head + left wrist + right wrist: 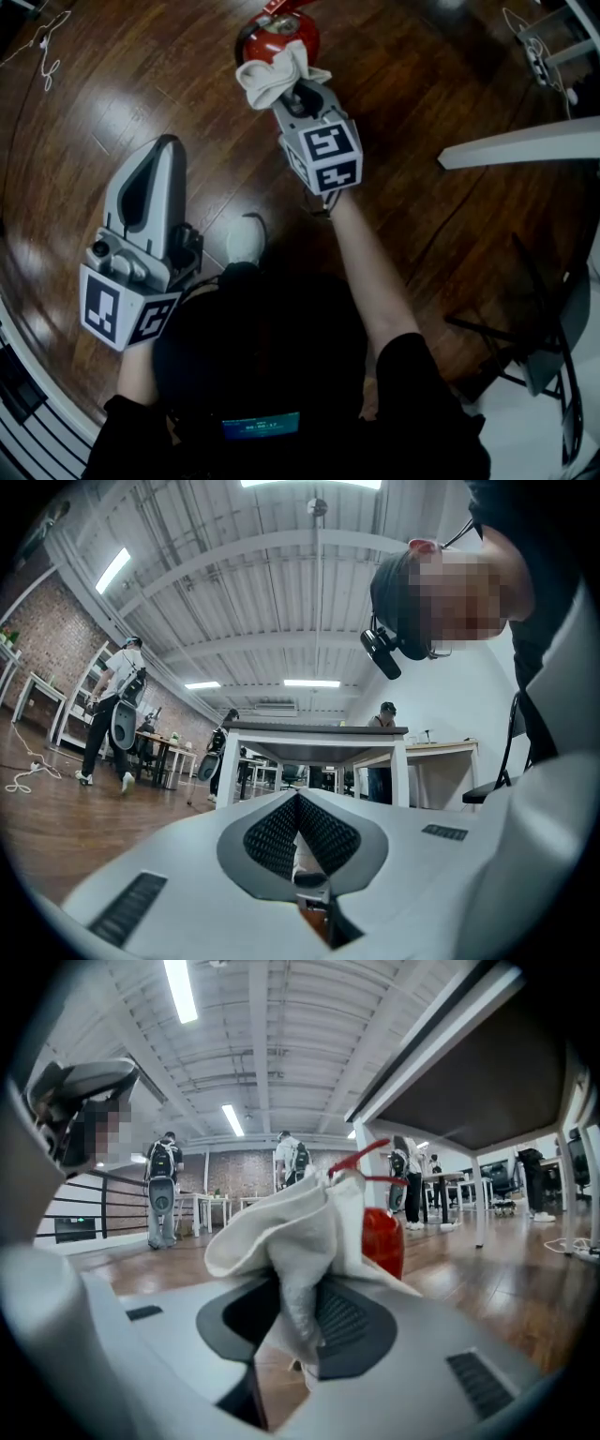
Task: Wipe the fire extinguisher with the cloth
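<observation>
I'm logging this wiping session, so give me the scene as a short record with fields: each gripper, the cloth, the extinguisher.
Right gripper: shut on the white cloth, held out toward the fire extinguisher
Left gripper: shut, nothing between its jaws, off to the person's left, away from the extinguisher
Cloth: bunched, just in front of the extinguisher; contact cannot be told
Extinguisher: red, upright on the wooden floor

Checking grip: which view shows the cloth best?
Right gripper view: the cloth looms large, pinched in the right tool. Head view shows it small, by the fire extinguisher; left gripper view, not at all.
</observation>
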The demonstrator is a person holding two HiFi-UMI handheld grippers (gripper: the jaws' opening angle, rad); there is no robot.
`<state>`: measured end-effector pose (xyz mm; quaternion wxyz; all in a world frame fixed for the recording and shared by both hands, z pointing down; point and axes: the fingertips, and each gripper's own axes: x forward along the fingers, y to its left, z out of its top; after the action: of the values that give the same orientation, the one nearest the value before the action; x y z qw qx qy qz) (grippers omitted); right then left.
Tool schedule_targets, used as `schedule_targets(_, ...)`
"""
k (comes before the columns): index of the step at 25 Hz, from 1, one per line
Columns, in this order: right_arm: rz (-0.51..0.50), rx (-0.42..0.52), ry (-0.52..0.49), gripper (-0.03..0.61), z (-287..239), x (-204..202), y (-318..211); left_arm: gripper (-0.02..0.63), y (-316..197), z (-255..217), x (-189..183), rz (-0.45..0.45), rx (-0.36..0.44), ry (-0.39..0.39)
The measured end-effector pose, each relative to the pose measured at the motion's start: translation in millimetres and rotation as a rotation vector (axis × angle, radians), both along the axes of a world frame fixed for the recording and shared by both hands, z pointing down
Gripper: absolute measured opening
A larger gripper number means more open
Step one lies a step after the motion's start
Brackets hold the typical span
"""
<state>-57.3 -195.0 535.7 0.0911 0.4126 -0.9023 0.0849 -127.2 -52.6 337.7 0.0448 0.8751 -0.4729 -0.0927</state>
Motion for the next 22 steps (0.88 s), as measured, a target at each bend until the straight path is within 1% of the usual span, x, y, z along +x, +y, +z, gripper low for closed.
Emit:
schedule_targets(3,-0.011,-0.074,0.085,0.124,58,-2,2,0.002,2,1,0,-0.001,-0.003,-0.001)
schedule_targets(6,-0.017,-0.116,0.186,0.124,108,0,1,0.002,1,1,0,-0.001,-0.006,-0.001)
schedule_targets(8,-0.023,-0.171,0.214,0.124,133,2,1,0.0,2,0,-1,-0.004,-0.004,-0.003)
schedule_targets(11,-0.009,-0.248,0.224,0.123,157,10,1,0.0,3,0,-2,-0.007,-0.005,0.0)
schedule_targets(16,-0.017,-0.244,0.225,0.123,156,15,3,0.002,2,0,-5,-0.006,-0.001,0.004)
schedule_targets(19,-0.034,-0.211,0.171,0.121,136,12,12,0.002,-1,5,-8,-0.013,-0.009,-0.003)
schedule_targets(22,-0.034,-0.147,0.091,0.12,99,14,18,0.002,-8,9,-9,-0.012,-0.021,0.009)
